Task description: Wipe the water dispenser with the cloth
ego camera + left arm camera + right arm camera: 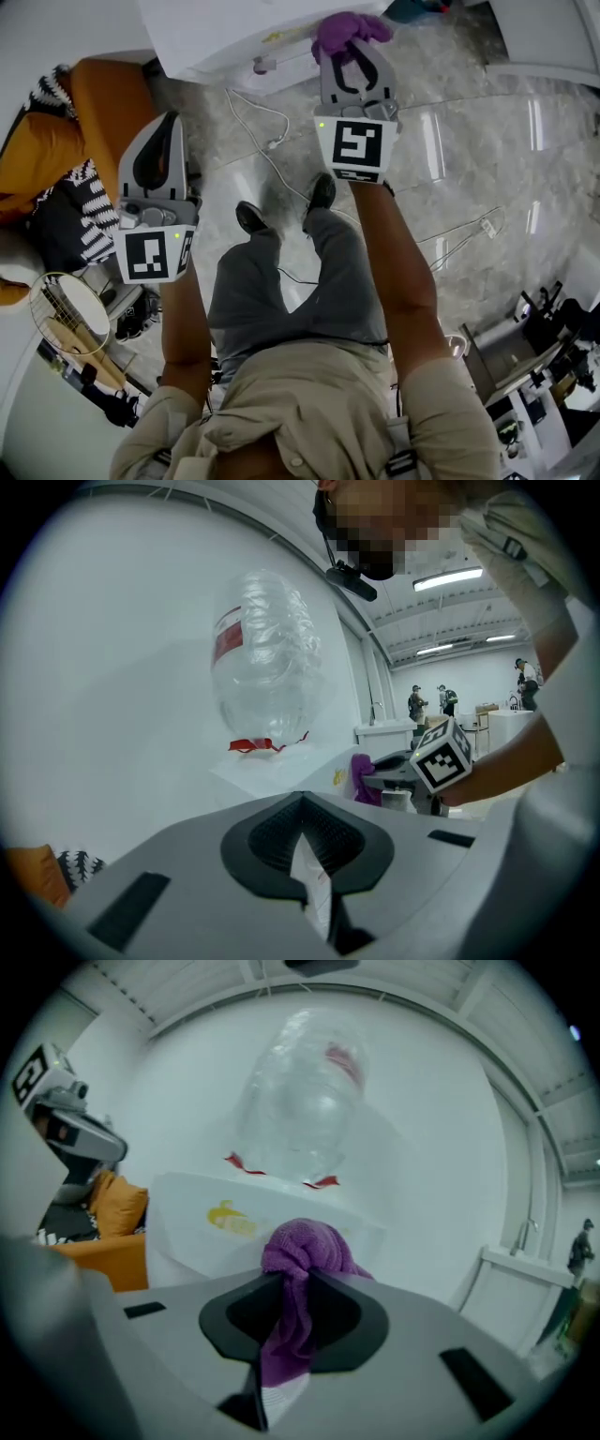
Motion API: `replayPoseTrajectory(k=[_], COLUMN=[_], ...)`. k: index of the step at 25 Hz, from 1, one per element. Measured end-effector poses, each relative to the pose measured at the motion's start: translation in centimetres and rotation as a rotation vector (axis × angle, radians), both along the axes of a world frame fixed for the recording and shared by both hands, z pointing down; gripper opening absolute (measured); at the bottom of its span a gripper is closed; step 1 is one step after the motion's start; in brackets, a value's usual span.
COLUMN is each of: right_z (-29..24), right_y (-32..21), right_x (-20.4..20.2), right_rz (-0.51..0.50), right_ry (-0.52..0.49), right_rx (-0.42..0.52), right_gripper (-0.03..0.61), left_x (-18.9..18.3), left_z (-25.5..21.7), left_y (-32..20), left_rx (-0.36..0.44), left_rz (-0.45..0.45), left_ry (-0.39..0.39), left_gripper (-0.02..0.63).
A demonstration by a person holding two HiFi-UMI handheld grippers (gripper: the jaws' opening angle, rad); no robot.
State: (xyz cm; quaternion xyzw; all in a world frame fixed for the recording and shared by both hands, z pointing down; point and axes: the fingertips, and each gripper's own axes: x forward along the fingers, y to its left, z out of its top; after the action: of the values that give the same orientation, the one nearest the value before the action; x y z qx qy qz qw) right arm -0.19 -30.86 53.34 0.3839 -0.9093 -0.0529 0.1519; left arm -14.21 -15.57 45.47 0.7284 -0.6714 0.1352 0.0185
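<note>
Right gripper [286,1312] jaws clamp the purple cloth [302,1251] near the water dispenser [216,1232] top. Left gripper [302,850] jaws together, seemingly empty. Press cloth flat, stroke evenly, avoid the bottle [305,1101].

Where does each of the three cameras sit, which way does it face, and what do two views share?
Head view: on the person's head, facing steeply down; shows both forearms, legs, the shut left gripper and the right gripper pinching the purple cloth near the water dispenser.
Left gripper view: on that gripper, facing up at the water bottle; a forearm shows.
Right gripper view: on that gripper, facing the dispenser; the left gripper shows.
Shared: both gripper views show the bottle.
</note>
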Motion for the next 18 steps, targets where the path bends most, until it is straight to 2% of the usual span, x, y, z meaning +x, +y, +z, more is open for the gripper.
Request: replayPoseTrajectory(k=[3, 10, 14, 18], right_z=[0.2, -0.4, 0.1, 0.1], right_y=[-2.2, 0.5, 6.0, 11.1], right_x=[2.1, -1.0, -6.0, -11.8], right_rz=[0.079, 0.042, -0.088, -0.275], right_ry=[-0.008, -0.042, -0.018, -0.016], right_rx=[-0.026, -0.024, -0.067, -0.03], right_gripper=[0.075, 0.075, 0.075, 0.075], left_x=[0.1, -0.4, -0.8, -0.9], left_z=[0.6, 1.1, 1.4, 1.5], left_y=[-0.2, -0.1, 0.2, 0.5], left_rx=[-0.003, -0.009, -0.011, -0.012], left_rz=[0.004, 0.001, -0.003, -0.002], left_ry=[0.006, 0.011, 0.013, 0.013], left_gripper=[0.015, 0.015, 0.015, 0.015])
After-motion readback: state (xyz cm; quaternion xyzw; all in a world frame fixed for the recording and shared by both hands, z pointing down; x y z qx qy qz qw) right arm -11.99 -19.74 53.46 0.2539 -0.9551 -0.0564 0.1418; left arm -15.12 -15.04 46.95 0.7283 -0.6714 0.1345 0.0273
